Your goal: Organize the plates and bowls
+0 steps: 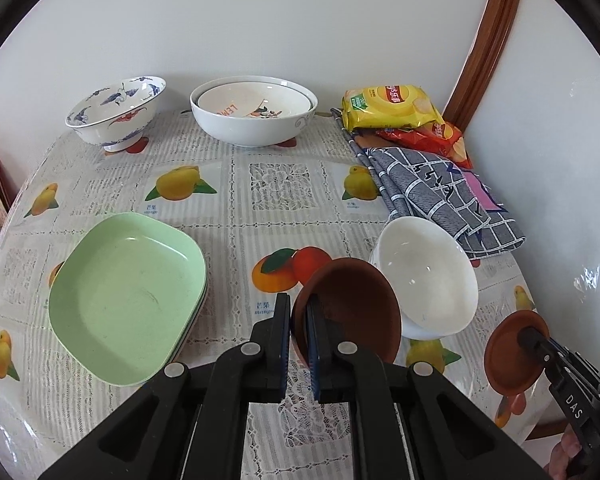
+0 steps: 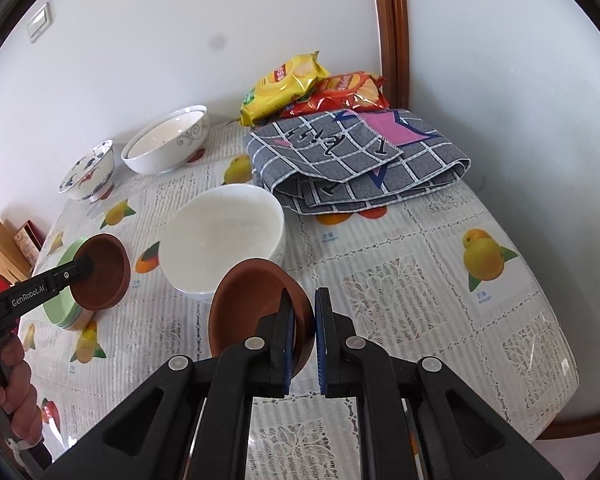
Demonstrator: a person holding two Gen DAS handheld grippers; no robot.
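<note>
Left tongs and right tongs each pinch a brown bowl's rim (both tilted) beside a white bowl on the tabletop.

The left black two-finger tool is clamped on the rim of a tilted brown clay bowl. The right black two-finger tool likewise pinches a second brown clay bowl, held aloft.

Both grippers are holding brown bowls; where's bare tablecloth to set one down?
Free: the middle strip between the green plates, the big white bowl and the checked cloth; also the near right corner in front of that cloth. Crowded: around the plain white bowl, and the back edge by the snack bags.
</note>
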